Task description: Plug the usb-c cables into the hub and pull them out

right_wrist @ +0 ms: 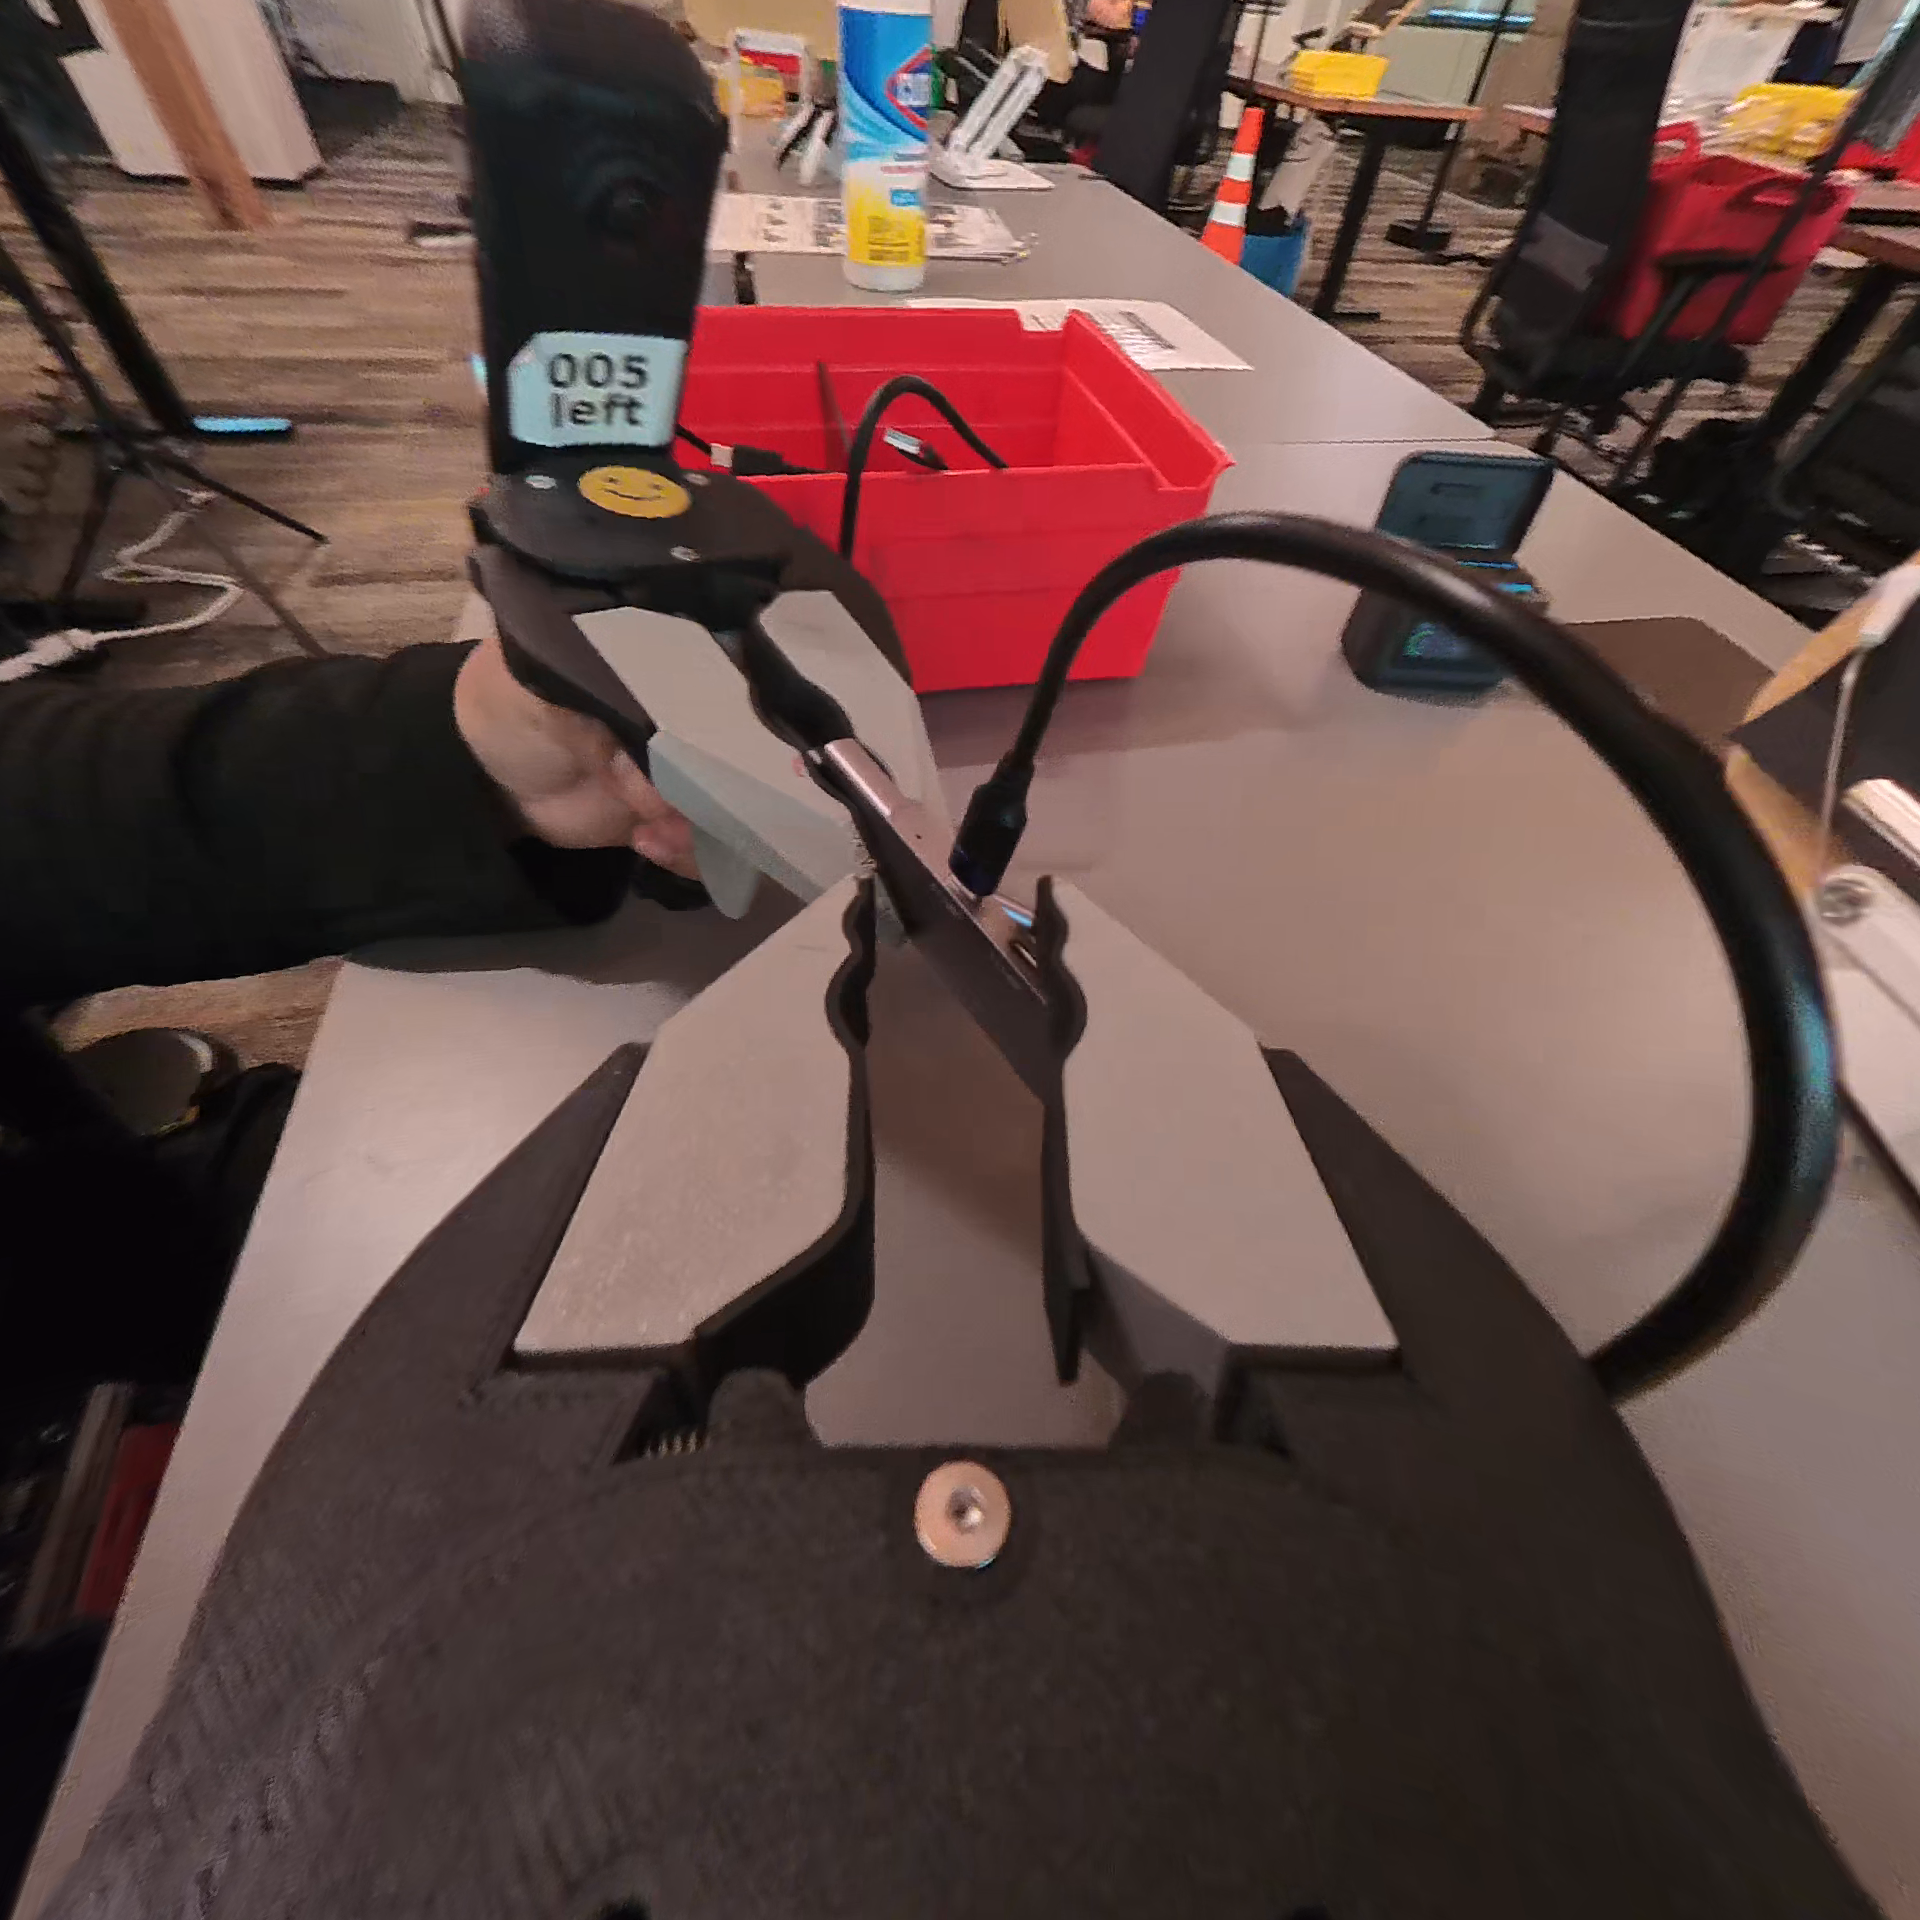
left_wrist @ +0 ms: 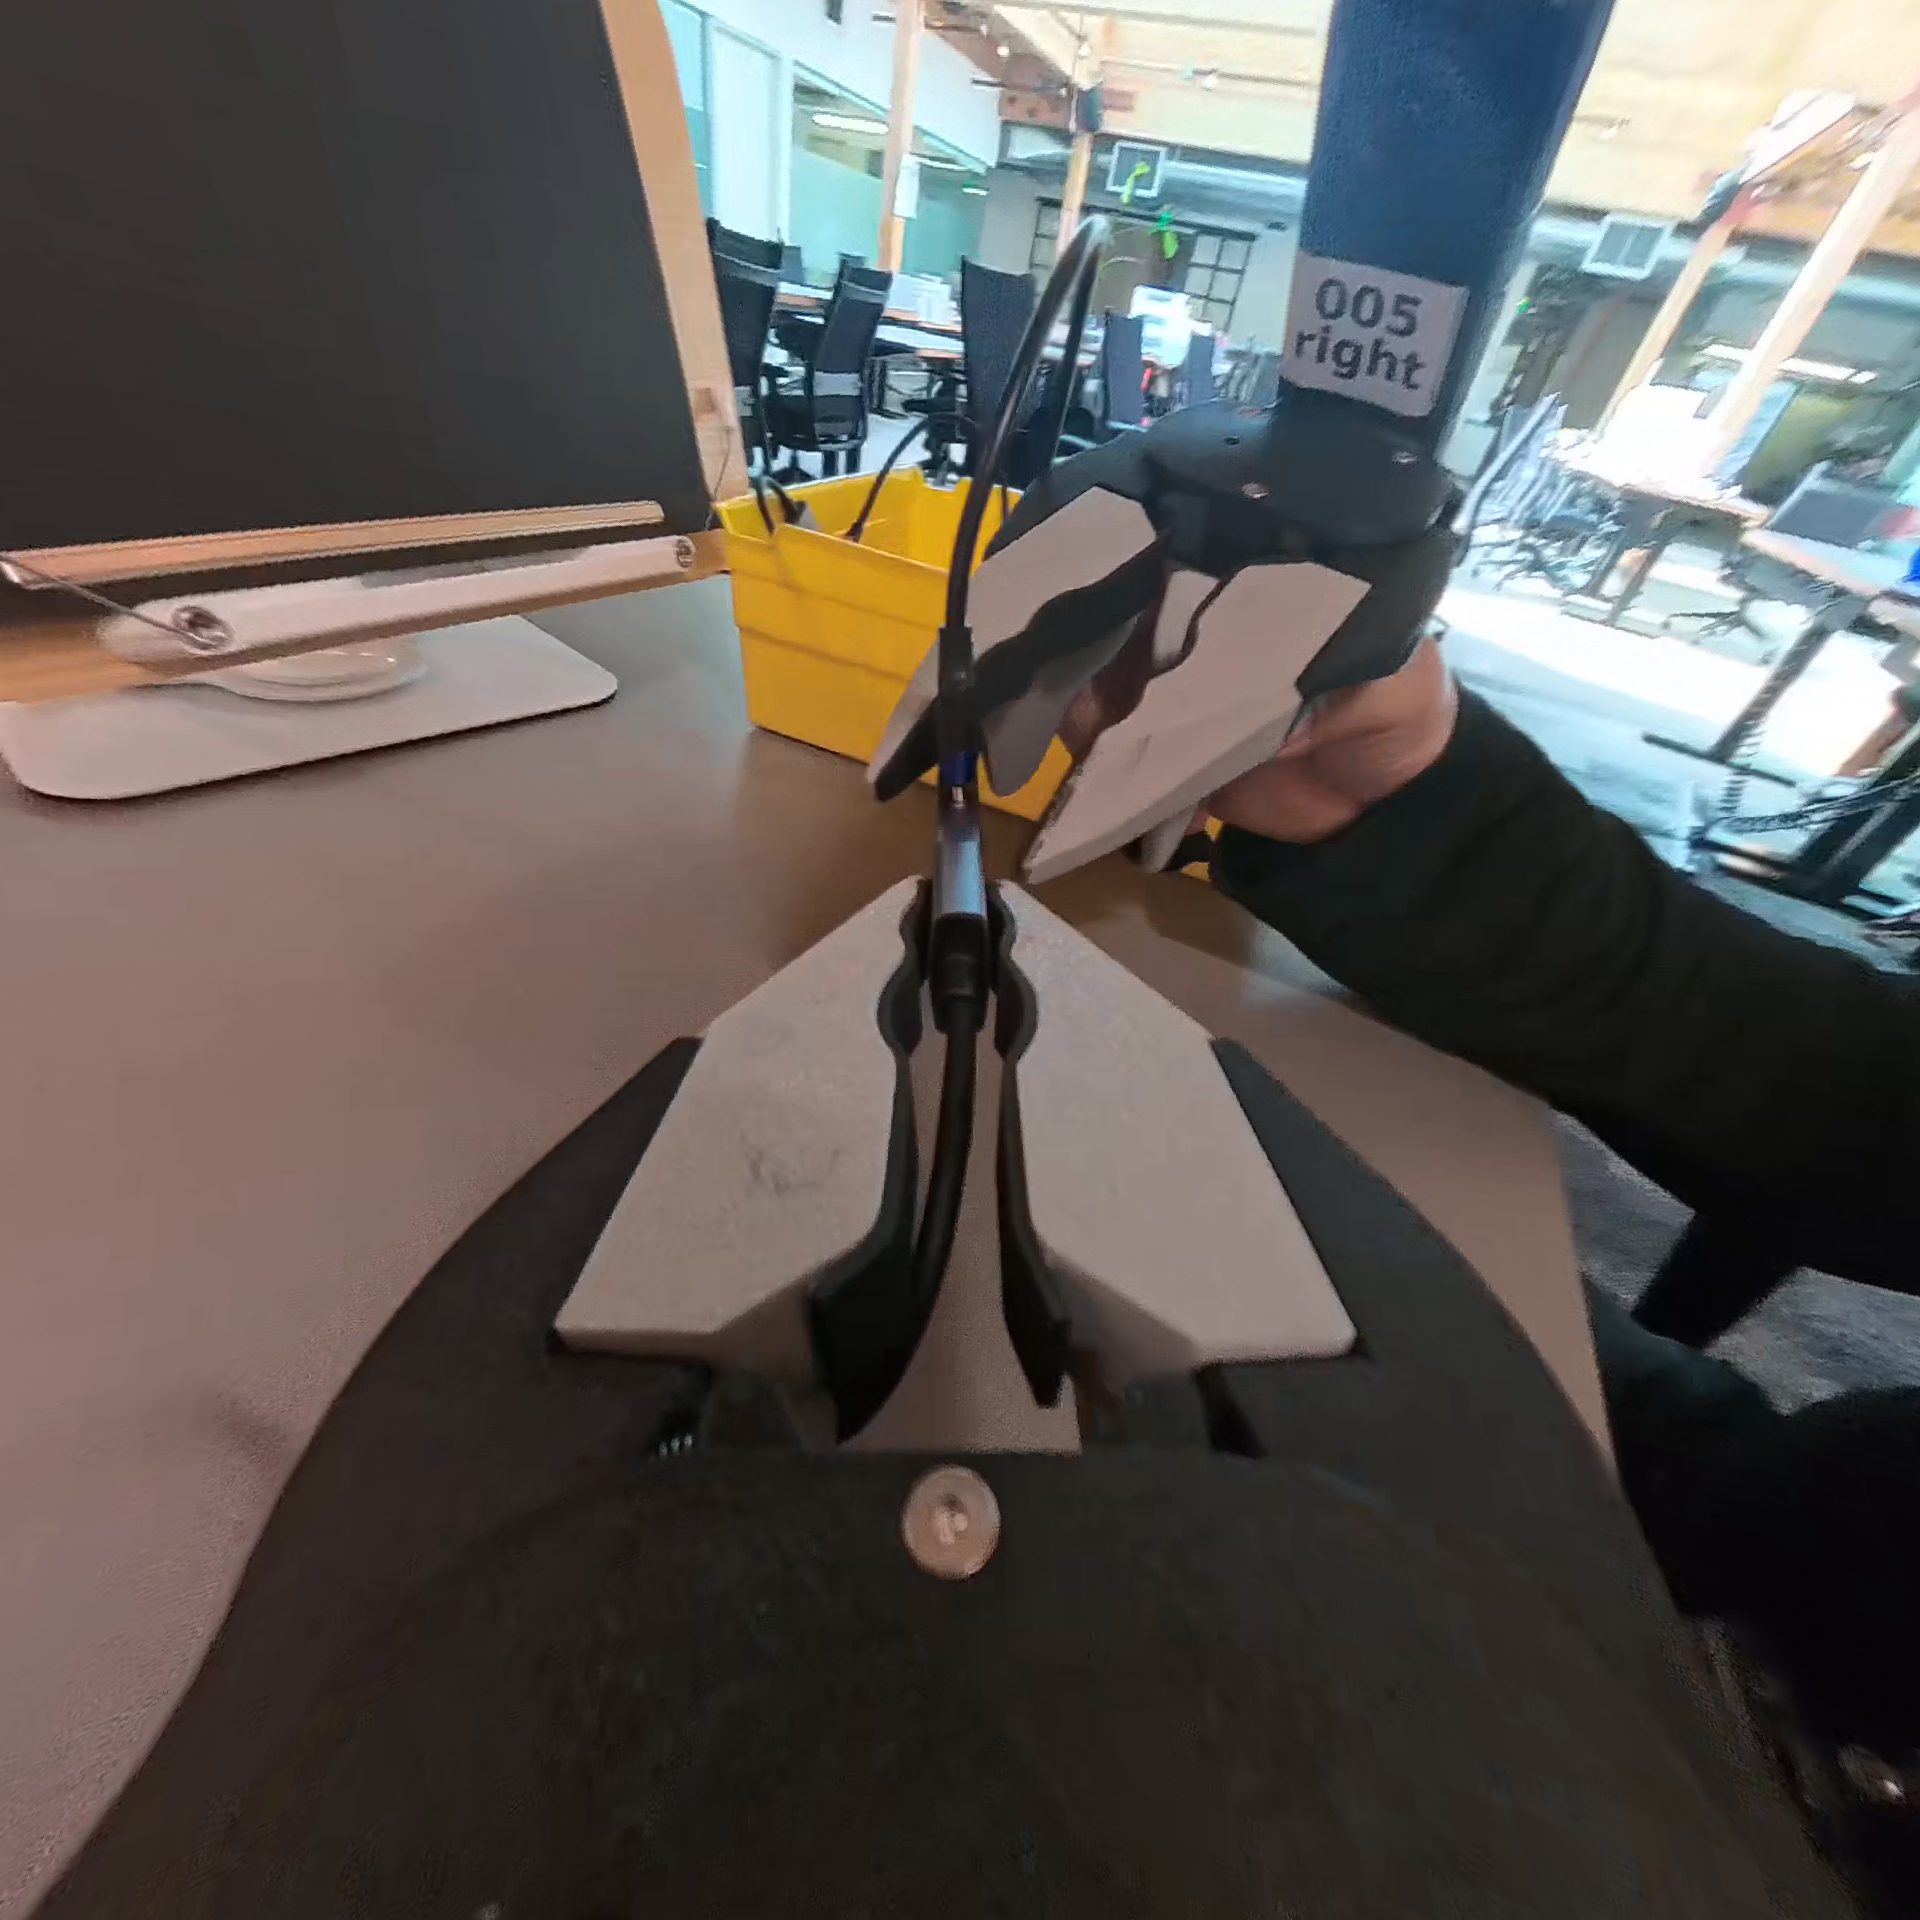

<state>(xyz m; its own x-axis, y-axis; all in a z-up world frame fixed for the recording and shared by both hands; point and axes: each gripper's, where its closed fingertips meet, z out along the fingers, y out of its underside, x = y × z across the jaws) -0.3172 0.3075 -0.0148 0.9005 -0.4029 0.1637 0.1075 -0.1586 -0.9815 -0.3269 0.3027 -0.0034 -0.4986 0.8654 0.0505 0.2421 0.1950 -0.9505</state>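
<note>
- The left gripper clamps its jaws on the cable end of a slim grey metal hub, held above a grey-brown table; the hub's short black lead runs back between the grey fingers.
- In the right wrist view, the right gripper has its jaws closed on the hub's far end, so both tools hold the same bar from opposite ends.
- A black usb-c cable with a blue-ringed plug stands in a port on the hub's side, then loops high and wide to the right.
- A red bin holding more cables sits behind on the table; a yellow bin stands past the hub in the left wrist view.
- A person's hand in a black sleeve grips the right tool's handle.
</note>
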